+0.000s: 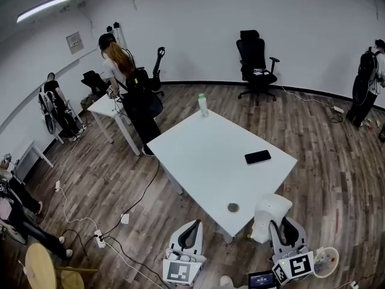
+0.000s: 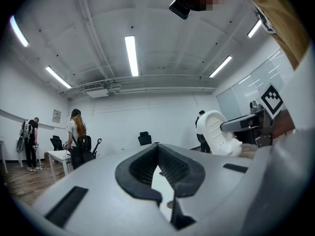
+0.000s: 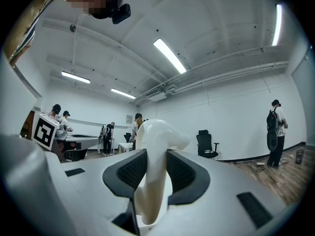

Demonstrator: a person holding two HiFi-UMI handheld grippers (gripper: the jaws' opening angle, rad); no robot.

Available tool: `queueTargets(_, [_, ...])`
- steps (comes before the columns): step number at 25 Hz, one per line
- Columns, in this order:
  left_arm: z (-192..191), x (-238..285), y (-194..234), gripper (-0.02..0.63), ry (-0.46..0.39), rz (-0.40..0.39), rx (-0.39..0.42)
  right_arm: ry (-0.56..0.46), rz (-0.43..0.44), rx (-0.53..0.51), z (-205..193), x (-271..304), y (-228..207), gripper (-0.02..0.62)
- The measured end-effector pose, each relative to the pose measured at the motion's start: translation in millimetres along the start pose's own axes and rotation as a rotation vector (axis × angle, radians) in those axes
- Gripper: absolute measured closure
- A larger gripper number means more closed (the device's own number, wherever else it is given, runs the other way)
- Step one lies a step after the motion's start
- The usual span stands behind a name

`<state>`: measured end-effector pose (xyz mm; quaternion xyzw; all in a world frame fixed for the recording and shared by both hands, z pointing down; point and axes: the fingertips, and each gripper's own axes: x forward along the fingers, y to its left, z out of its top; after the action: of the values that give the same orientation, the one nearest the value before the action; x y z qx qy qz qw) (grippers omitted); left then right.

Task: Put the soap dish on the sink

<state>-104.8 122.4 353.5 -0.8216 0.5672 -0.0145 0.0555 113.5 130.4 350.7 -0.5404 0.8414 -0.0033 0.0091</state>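
The right gripper (image 3: 150, 167) clamps the soap dish (image 3: 153, 149) between its two dark pads. The dish is white and smooth and stands upright, rising above the jaws. In the head view it is in the air at the near right corner of the white table (image 1: 204, 155), not resting on anything. The left gripper (image 2: 160, 167) holds nothing. Its jaws stand a little apart, and only a strip of the table shows between them.

I think the main risk is a slip. The pads seem to hold only a narrow part of a glossy, curved piece, so a quick tilt could make it turn or drop onto the table edge. A second risk is the wrong place: I cannot recognise any sink here. There is only a small round metal ring (image 1: 233, 208) on the table near the dish, too small to identify. A black phone (image 1: 257, 157) lies farther away and a bottle (image 1: 203, 105) stands at the far corner.

The lower part of the dish is hidden behind the jaws, so its full shape and the depth of the grip are unclear.
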Motion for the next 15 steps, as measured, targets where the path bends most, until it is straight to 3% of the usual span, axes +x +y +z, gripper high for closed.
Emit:
queueTargets(10, [-13, 25, 29, 0.6, 0.018, 0.028, -0.01, 0.014, 0.014, 0.007, -11, 35, 2, 0.474])
queueTargets(15, [-16, 41, 43, 0.6, 0.015, 0.067, -0.002, 0.007, 0.072, 0.016, -11, 65, 2, 0.474])
